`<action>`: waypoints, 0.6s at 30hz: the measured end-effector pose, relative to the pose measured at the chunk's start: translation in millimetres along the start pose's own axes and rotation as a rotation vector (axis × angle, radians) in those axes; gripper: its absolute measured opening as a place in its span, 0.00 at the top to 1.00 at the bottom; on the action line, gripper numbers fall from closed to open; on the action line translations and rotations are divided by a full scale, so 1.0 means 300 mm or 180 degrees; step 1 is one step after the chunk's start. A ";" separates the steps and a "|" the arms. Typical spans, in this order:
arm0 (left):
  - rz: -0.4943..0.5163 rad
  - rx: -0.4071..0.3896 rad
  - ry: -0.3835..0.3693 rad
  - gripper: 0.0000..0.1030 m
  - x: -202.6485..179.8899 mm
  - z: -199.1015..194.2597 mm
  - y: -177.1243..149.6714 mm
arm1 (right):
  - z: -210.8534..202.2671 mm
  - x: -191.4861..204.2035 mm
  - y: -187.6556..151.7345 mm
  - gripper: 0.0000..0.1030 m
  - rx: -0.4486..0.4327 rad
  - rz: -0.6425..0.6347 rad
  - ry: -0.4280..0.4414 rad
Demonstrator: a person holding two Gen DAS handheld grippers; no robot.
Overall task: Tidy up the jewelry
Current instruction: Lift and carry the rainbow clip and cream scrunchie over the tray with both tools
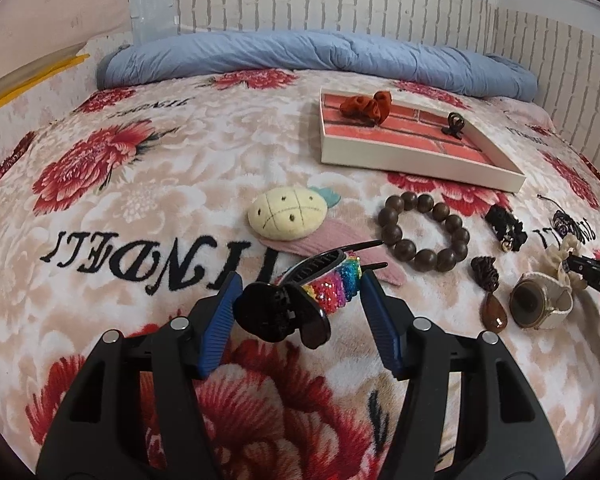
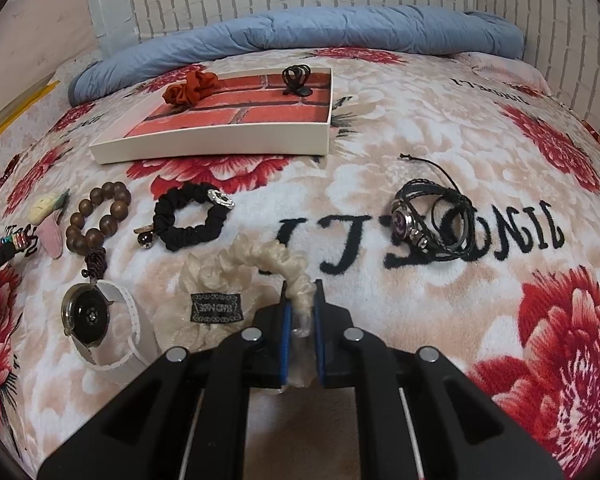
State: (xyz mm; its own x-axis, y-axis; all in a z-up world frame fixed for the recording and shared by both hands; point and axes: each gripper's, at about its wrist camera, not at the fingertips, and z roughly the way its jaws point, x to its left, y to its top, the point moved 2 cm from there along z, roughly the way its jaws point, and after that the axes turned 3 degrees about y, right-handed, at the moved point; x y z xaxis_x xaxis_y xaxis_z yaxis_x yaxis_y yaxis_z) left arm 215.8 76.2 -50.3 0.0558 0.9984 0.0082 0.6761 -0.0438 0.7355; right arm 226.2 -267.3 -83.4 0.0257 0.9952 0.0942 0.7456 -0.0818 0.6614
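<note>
My left gripper is shut on a black hair clip with a rainbow sequin band, its blue pads against both sides just over the blanket. My right gripper is shut on a cream scrunchie that lies on the blanket beside a white-strapped watch. That right gripper also shows at the right edge of the left wrist view. Further back, a white tray with a brick-pattern floor holds a rust-red scrunchie and a small black claw clip.
Loose on the floral blanket lie a pineapple plush clip, a wooden bead bracelet, a black scrunchie, an amber pendant and a black cord bracelet. A rolled blue quilt lines the brick-pattern wall behind.
</note>
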 end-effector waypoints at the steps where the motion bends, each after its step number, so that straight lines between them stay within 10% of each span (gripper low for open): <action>1: 0.0002 -0.0016 -0.0002 0.42 -0.002 -0.002 0.004 | -0.002 0.000 0.002 0.90 -0.0003 -0.0001 0.0002; 18: 0.0047 -0.0305 -0.0102 0.43 -0.067 -0.022 0.132 | -0.013 0.002 0.074 0.90 -0.0099 -0.0034 0.0040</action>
State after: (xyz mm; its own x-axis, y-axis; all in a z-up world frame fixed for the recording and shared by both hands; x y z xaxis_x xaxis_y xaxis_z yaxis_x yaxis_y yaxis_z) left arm 236.5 54.6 -16.8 0.0896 0.9960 -0.0011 0.6017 -0.0533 0.7970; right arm 240.1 -268.6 -65.7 0.0092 0.9953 0.0962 0.7248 -0.0729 0.6851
